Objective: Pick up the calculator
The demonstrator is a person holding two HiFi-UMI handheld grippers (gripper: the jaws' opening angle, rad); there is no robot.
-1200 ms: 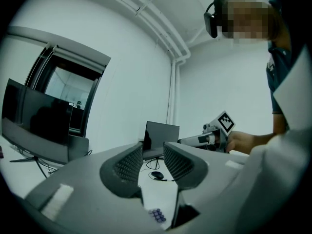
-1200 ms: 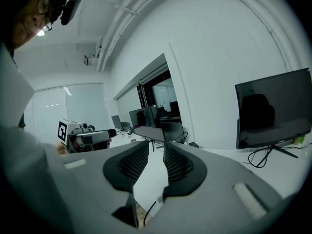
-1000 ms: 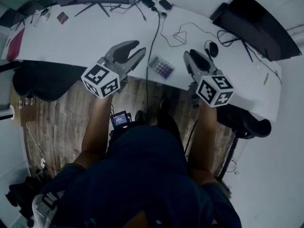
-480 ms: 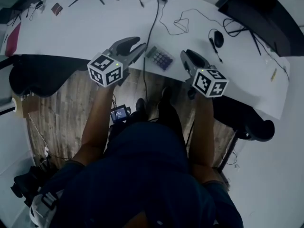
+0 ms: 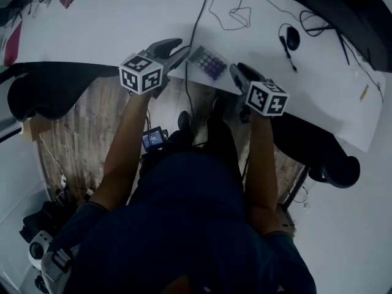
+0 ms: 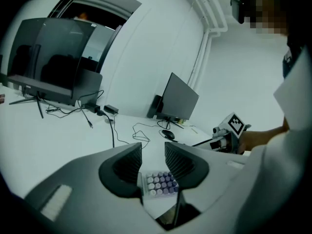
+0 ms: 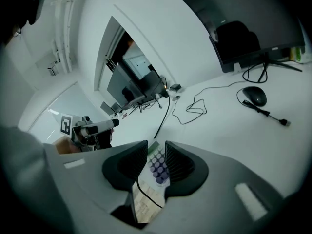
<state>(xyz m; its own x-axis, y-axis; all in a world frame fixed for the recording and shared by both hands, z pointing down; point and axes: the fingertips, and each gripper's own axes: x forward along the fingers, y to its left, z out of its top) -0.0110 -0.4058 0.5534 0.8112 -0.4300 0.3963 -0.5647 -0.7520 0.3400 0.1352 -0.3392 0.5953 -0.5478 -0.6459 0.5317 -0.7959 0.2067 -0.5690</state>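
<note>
Beside the calculator [image 5: 208,63] on the bench [image 5: 110,29], my left tongs [image 5: 180,48], narrowly apart, and opening right tongs [image 5: 236,70] have descended, empty, ready to grasp.

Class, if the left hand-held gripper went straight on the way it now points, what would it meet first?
Probably the calculator, which sits framed between the open jaws of the left hand-held gripper, though depth is unclear.

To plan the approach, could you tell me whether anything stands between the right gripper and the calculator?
Nothing visible does. The right gripper, jaws opening and empty, looks straight at the calculator. The black cable runs past its far side, nearer the left gripper.
</note>
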